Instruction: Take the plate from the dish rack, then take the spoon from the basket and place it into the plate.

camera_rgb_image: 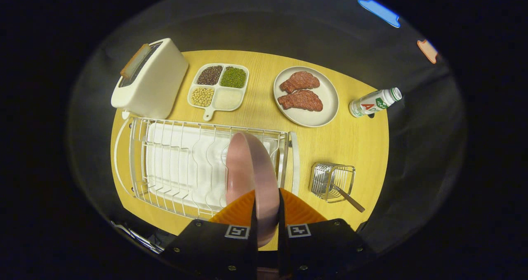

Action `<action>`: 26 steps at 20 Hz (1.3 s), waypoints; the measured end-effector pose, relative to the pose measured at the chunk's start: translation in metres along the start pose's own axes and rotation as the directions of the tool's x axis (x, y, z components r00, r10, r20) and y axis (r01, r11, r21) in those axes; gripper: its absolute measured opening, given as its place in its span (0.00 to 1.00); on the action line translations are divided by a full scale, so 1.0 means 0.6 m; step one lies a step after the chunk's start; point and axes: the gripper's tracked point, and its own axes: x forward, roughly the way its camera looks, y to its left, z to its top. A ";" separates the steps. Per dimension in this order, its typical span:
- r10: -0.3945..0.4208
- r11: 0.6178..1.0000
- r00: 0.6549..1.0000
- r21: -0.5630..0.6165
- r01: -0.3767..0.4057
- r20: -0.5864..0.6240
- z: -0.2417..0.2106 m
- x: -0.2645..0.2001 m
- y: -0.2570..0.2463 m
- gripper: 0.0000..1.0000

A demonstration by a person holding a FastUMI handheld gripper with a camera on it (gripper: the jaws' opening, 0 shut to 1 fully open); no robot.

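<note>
A pink plate [251,172] stands on edge between my fingers, held over the right end of the white wire dish rack [173,160]. My gripper [266,214] is shut on its rim, one finger on each face. To the right of the rack stands a small wire basket [332,181] with a spoon [348,197] in it, its handle leaning out toward me over the basket's edge.
On the round wooden table [354,144], beyond the rack, stand a white toaster [150,80], a divided tray of beans and grains [218,88] and a plate with two meat pieces [306,96]. A small bottle [374,102] lies at the far right edge.
</note>
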 end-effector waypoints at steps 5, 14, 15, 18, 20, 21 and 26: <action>-0.059 0.997 0.997 -0.053 0.062 0.049 0.026 -0.045 -0.027 0.09; 0.175 0.984 0.979 -0.037 -0.172 0.105 -0.091 -0.134 -0.024 0.09; 0.203 0.979 0.972 -0.028 -0.201 0.115 -0.112 -0.140 -0.027 0.09; 0.275 0.961 0.953 -0.001 -0.277 0.130 -0.184 -0.150 -0.033 0.09; 0.316 0.947 0.939 0.013 -0.320 0.136 -0.234 -0.143 -0.035 0.09; 0.332 0.940 0.933 0.028 -0.339 0.141 -0.258 -0.135 -0.035 0.09; 0.382 0.914 0.914 0.090 -0.395 0.136 -0.360 -0.068 -0.036 0.09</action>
